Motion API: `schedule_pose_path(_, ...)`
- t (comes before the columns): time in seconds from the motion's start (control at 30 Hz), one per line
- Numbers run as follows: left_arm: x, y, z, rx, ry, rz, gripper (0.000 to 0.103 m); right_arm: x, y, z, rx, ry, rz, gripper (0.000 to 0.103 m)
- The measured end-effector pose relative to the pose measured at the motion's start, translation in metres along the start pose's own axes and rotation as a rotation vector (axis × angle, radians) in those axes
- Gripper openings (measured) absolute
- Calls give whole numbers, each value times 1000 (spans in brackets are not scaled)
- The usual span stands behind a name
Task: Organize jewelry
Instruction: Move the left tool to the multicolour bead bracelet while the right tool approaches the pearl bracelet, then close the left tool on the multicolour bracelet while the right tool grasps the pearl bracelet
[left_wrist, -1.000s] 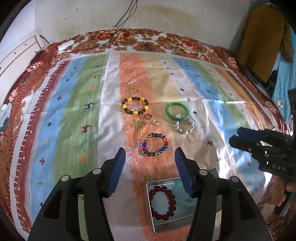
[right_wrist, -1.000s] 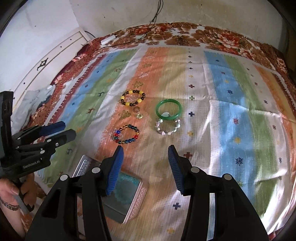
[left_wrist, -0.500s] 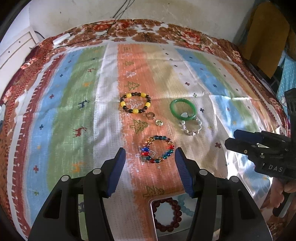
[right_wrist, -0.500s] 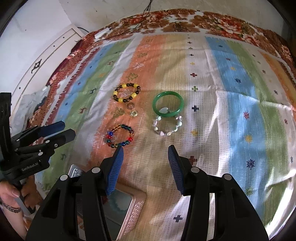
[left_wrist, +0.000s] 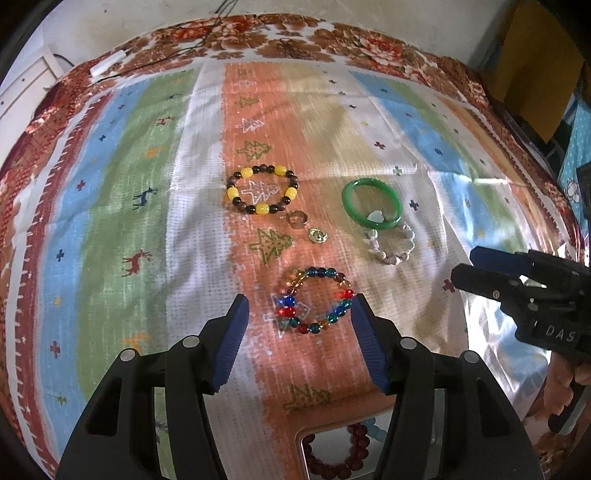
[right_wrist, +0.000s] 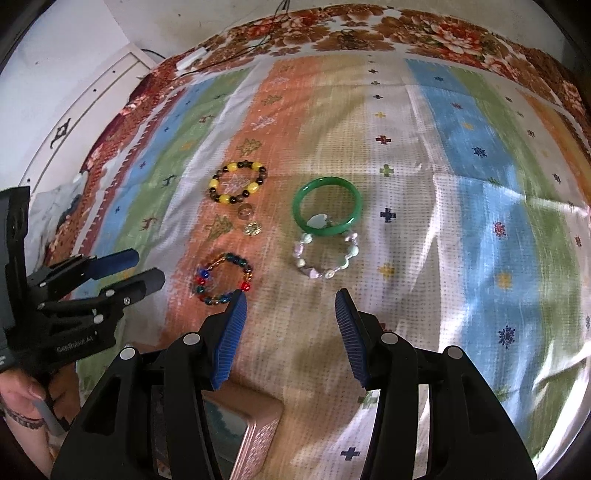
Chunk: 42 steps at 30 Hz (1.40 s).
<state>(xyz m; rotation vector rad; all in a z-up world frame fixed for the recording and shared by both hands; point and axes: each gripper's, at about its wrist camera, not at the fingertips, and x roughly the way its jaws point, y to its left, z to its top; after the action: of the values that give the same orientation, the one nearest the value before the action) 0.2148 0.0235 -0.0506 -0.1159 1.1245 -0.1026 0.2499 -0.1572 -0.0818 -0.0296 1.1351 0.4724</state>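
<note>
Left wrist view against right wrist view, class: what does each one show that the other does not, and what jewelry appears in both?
Only the left wrist view shows the dark red bead bracelet lying inside the tin, and the right tongs at its edge.

Only the right wrist view shows the tin's patterned outer side, the left tongs, and the white cabinet.

Both show the yellow and brown bead bracelet, green bangle, pale bead bracelet, multicolored bead bracelet and two small rings, all on the striped cloth.
</note>
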Motion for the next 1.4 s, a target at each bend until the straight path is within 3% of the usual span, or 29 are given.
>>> schedule_pose_path(0.93, 67, 0, 19, 93, 139, 27, 57, 56, -18, 29, 2, 100, -76, 50)
schedule_pose_path(1.4, 89, -3, 18, 159, 193, 88, 45, 84, -21, 33, -20, 153, -129, 50)
